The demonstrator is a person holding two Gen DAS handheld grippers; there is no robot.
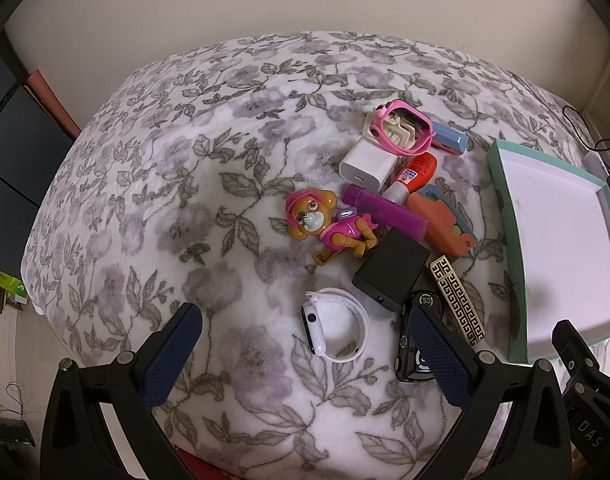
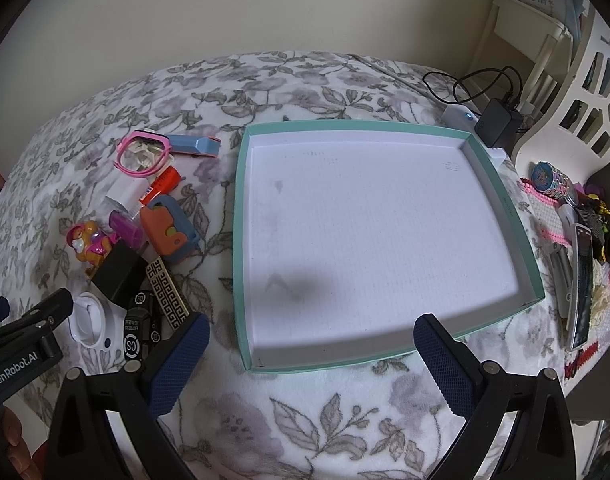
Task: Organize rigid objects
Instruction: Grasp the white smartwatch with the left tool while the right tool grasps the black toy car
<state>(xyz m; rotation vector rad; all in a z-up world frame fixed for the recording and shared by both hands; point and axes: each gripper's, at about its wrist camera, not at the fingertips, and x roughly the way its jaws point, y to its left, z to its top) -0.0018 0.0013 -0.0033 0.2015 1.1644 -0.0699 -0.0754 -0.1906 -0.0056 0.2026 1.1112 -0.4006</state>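
the tray lies on my blanket, to the right of the heap. in the heap the dog figure lies behind the watch, with the charger farther back.

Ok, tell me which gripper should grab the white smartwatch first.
Left. The left gripper is open, with the white smartwatch lying between its fingers. The right gripper hangs open over the empty teal tray.
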